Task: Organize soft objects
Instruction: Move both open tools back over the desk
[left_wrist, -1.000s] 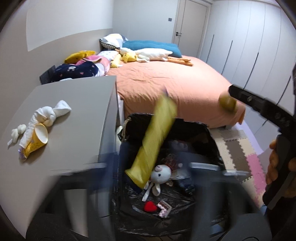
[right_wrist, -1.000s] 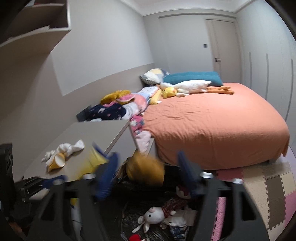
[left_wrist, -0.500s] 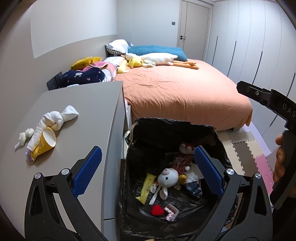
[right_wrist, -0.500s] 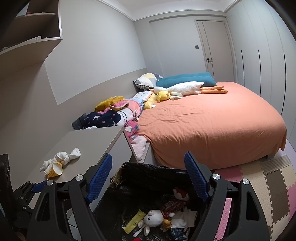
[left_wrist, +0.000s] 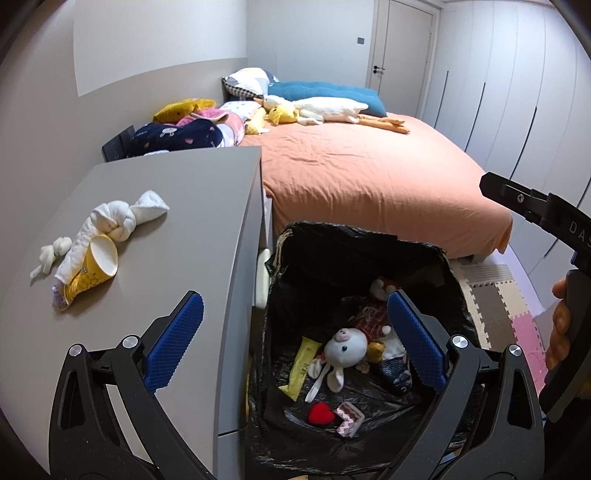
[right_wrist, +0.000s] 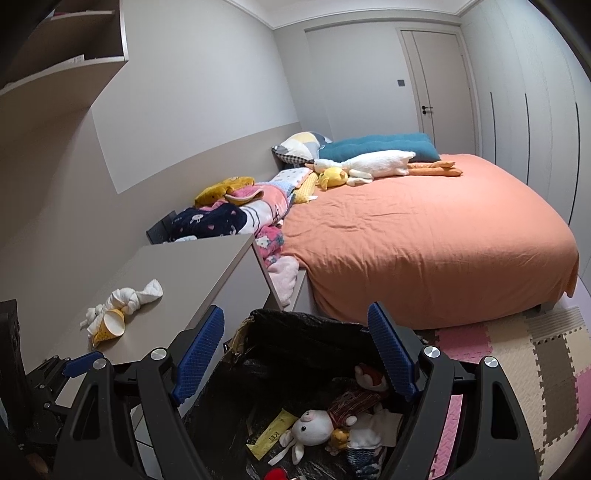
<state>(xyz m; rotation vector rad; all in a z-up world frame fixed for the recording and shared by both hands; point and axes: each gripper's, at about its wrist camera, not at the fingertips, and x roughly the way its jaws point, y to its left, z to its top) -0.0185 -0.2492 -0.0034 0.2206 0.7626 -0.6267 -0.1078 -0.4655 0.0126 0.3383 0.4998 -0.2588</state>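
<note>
1. Below both cameras, a black plastic-lined bin (left_wrist: 354, 243) stands open on the floor, wedged between the grey counter (left_wrist: 192, 221) and the foot of the orange-sheeted bed (left_wrist: 369, 177). It serves as the collecting place: a white plush rabbit (left_wrist: 341, 345), a small red plush heart (left_wrist: 322, 413), a yellow flat packet (left_wrist: 303, 363) and other soft toys lie at its bottom.
2. Left gripper (left_wrist: 293, 347) hovers over the bin's near-left rim, jaws spread wide and holding nothing; one blue pad sits over the counter edge, the other over the bin.
3. Right gripper (right_wrist: 295, 358) hangs above the bin too, jaws likewise spread and empty. A hand (left_wrist: 559, 328) grips its handle at the far right of the left view.
4. Remaining soft thing on the counter: a white knotted cloth toy tucked into a yellow paper cone (left_wrist: 92, 254), lying on its side well in from the counter's edges, apart from both grippers. It looks like the next item to collect.
5. Open room: the counter top around the toy is bare, giving a free approach from above or the front. The bin mouth is wide, but its rim sits close against the counter's side, so a carry should clear that edge.
6. Further off, folded blankets (right_wrist: 236, 210) and a white plush goose (right_wrist: 369, 164) rest on the bed.
</note>
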